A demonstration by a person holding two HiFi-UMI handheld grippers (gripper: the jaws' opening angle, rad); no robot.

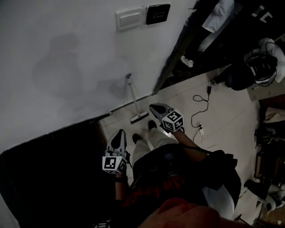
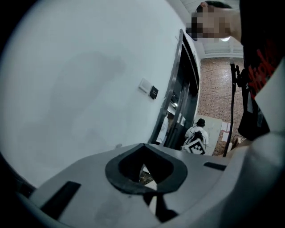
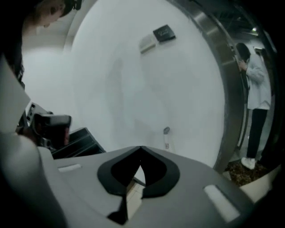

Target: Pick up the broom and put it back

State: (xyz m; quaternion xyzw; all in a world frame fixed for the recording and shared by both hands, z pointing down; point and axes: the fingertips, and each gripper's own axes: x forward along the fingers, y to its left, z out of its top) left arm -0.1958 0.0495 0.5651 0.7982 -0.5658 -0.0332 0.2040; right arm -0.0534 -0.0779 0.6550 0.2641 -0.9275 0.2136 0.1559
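Left to right, head view.

Left gripper [image 1: 119,133], lower centre-left. Jaws are closed tip to tip with nothing in them, and its own view confirms it. Its marker cube [image 1: 114,164] carries only a square pattern, no text.

Broom [image 1: 133,97], centre of frame. It stands leaning on the white wall [image 1: 67,53] with its head [image 1: 139,117] on the tiled floor [image 1: 222,102], just beside the wall base. Neither gripper touches it. The left one is apart from it. The right one is nearer, off to the right of the head.

My read on handling:
- It looks light, with a thin stiff handle and most of the weight low in the head.
- The handle looks smooth, so I expect it to slip or swing in a single pinch.
- I'd open the jaws first and grip mid-handle square across the pads, with the second gripper higher up to stop it pivoting.
- It doesn't look fragile.

Right gripper [image 1: 153,107], centre-right. Its jaws are fully closed and empty too. Its cube [image 1: 172,120] has only the pattern again.

Writing:
- The white switch plate [image 1: 129,18] at upper centre is blank.
- The black panel [image 1: 158,14] beside it has faint print too small to read.
- In the right gripper view there's a small tag on the broom handle below its top end, and I can't read it.
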